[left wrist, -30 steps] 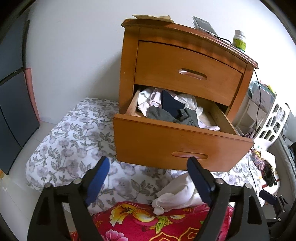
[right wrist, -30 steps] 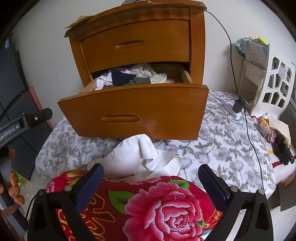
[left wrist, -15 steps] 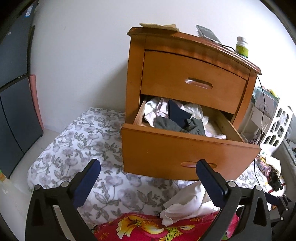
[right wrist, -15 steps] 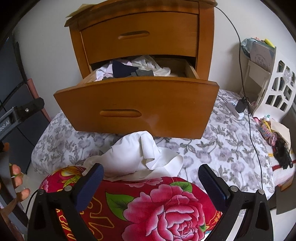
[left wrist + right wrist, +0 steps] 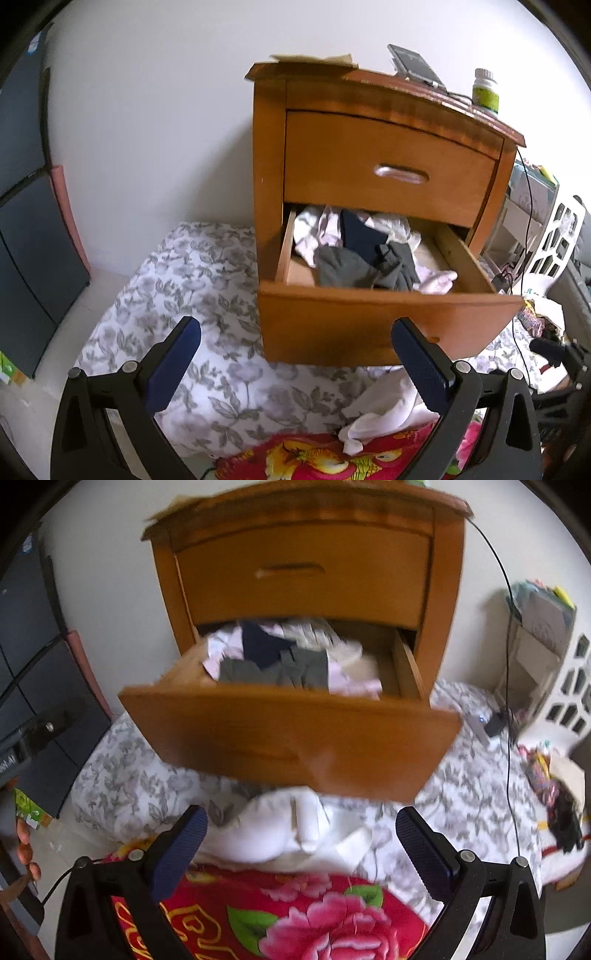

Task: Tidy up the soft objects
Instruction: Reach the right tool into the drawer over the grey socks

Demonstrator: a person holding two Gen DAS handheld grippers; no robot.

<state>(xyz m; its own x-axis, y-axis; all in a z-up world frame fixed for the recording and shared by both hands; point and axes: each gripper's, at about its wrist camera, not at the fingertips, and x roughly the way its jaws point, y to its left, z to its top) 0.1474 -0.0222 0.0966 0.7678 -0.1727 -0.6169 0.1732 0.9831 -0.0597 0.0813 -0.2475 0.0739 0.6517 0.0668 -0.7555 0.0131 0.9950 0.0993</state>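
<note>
Clothes (image 5: 364, 254) lie jumbled in the open lower drawer (image 5: 388, 325) of the wooden nightstand (image 5: 388, 162): grey, dark blue and pale pieces, mostly toward its left side. One white garment (image 5: 295, 830) is outside, on the flowered sheet (image 5: 192, 295) just near of the drawer, touching the red floral blanket (image 5: 314, 912). Compared with a second ago, you have lifted both grippers, so you see deeper into the drawer. Your left gripper (image 5: 295, 363) has just been opening; its jaws now stand wide with nothing between them. Your right gripper (image 5: 301, 849) is also spread and empty, above the white garment. I think this garment should go next.
</note>
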